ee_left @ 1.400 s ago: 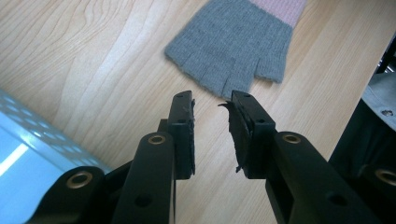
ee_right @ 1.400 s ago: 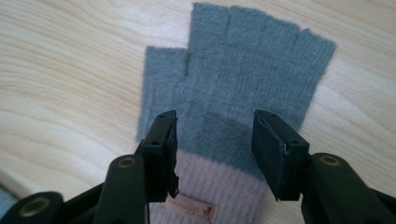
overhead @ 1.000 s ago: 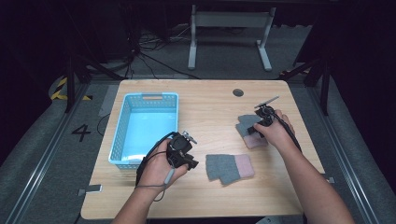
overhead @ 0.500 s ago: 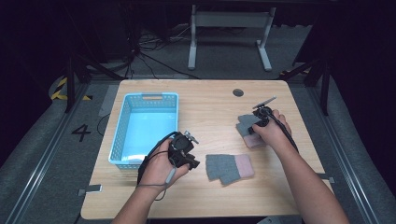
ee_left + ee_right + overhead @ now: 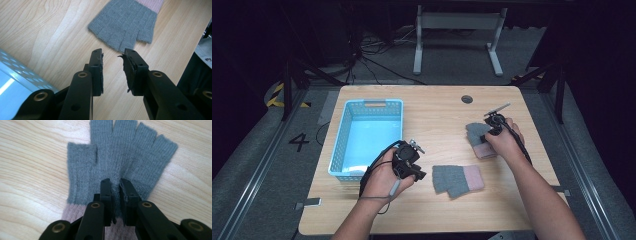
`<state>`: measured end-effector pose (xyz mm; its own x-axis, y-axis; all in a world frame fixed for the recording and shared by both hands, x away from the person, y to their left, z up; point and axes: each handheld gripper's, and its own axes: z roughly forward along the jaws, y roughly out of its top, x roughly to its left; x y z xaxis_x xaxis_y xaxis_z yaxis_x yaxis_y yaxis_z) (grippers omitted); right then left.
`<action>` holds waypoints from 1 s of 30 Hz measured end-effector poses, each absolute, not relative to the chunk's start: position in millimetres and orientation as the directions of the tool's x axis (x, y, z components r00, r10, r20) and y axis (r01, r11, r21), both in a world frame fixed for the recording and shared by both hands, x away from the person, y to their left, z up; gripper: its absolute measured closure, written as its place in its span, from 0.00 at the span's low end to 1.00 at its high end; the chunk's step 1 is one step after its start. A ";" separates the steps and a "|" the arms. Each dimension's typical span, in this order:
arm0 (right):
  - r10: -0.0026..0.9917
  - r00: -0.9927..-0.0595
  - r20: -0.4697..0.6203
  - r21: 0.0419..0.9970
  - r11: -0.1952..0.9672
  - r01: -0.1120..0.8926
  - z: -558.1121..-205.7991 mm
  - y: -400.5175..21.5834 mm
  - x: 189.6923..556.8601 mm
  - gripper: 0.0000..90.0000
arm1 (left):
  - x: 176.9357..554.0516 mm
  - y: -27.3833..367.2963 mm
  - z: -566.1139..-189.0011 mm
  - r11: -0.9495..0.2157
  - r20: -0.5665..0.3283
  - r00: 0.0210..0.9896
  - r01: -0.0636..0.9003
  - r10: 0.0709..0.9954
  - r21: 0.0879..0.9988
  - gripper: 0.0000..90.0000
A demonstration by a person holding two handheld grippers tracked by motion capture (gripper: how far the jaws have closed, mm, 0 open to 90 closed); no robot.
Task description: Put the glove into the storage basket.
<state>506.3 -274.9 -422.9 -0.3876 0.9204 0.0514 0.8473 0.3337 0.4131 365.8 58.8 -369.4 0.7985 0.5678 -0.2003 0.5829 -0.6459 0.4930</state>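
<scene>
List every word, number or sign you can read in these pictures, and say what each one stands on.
"4": a white numeral on the grey floor mat, left of the table.
Yellow and black hazard stripes, no wording, on the floor beyond it.
No lettering is readable on the gloves, the basket or the grippers.

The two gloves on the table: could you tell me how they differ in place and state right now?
The far glove lies by the table's right edge, with its knit pinched into a ridge by the right gripper, whose fingers have just been closing. The near glove lies flat at the middle front, untouched; the left gripper points at it, fingers apart. Both are grey, fingerless, with pink cuffs.
</scene>
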 end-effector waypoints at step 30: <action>0.842 -0.531 0.099 0.534 0.405 0.742 -350.9 -298.5 451.8 0.92 | 369.3 49.2 -364.6 -0.665 -0.203 0.817 0.562 0.540 0.493 0.77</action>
